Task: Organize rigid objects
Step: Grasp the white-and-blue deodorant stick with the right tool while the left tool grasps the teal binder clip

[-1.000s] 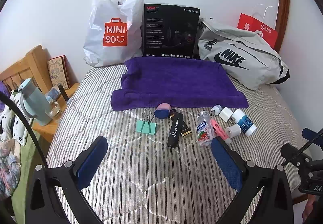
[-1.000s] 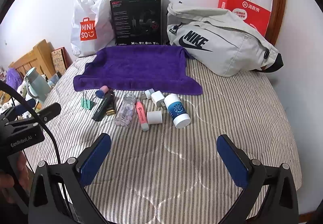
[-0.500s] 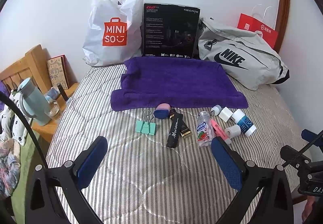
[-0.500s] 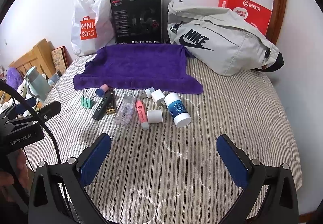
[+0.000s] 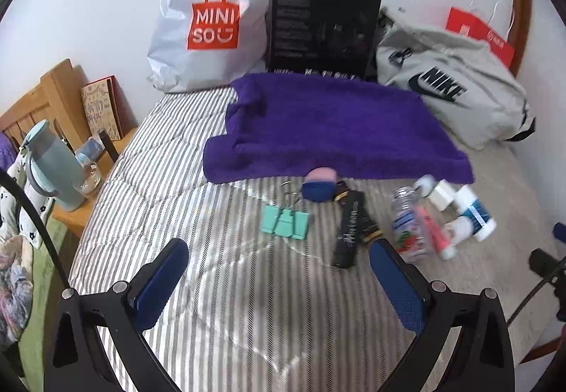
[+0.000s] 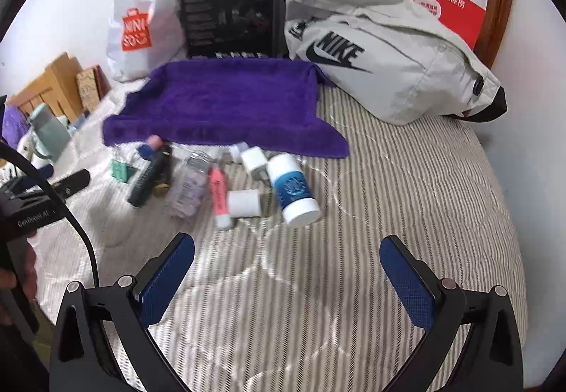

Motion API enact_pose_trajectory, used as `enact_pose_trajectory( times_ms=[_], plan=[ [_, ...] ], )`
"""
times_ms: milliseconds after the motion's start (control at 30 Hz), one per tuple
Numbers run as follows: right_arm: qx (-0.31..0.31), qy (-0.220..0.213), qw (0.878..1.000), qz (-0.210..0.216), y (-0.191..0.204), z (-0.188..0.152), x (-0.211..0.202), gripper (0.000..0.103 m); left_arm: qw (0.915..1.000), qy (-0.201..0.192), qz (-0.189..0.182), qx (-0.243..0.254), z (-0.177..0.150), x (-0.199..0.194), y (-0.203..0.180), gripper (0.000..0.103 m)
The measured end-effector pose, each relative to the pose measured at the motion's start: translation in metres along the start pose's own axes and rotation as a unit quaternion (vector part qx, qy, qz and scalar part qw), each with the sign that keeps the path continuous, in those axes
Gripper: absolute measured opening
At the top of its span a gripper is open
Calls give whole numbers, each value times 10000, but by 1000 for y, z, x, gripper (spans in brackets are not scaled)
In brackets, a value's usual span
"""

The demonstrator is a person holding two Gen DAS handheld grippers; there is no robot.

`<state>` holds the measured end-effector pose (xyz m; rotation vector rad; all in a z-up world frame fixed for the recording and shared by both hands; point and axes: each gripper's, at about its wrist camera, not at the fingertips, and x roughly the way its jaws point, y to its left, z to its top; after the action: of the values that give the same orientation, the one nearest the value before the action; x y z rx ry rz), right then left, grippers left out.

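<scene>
A row of small items lies on the striped bed in front of a purple towel [image 5: 332, 130] [image 6: 226, 105]. From left: teal binder clips [image 5: 286, 223] [image 6: 119, 168], a pink-and-blue eraser [image 5: 319, 184], a black tube [image 5: 348, 233] [image 6: 146, 180], a clear pill bottle [image 5: 408, 226] [image 6: 189, 185], a pink highlighter [image 6: 219, 196], a white cap [image 6: 244, 203] and a blue-labelled white bottle [image 6: 293, 190] [image 5: 475, 215]. My left gripper [image 5: 279, 277] hovers open just short of the clips and tube. My right gripper [image 6: 286, 270] is open below the bottle.
Against the wall stand a white Miniso bag [image 5: 212, 17], a black box [image 5: 323, 26], a grey Nike bag [image 6: 385, 56] and a red paper bag [image 6: 442, 3]. A wooden bedside stand with a teal kettle [image 5: 53, 165] is at the left edge. Bare striped bed lies at the right.
Both grippers have moved forward toward the row of items, which now look larger and closer. Both stay open and nothing on the bed has been moved.
</scene>
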<state>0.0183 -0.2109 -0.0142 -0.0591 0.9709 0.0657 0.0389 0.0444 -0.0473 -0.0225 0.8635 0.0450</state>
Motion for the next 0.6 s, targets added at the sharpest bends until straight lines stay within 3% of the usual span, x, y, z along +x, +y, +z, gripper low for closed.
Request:
enact_pose_trajectory(
  times_ms=[300, 467, 600],
  plan=[
    [169, 326, 9993, -91, -22, 2, 38, 103, 9992, 369, 45, 143, 2, 62, 9, 102],
    [289, 485, 9984, 0, -30, 5, 55, 102, 9983, 412, -42, 409, 3, 79, 6, 95],
    [308, 504, 9982, 100, -32, 11, 65, 102, 9976, 490, -181, 462, 3, 87, 6, 81]
  ],
)
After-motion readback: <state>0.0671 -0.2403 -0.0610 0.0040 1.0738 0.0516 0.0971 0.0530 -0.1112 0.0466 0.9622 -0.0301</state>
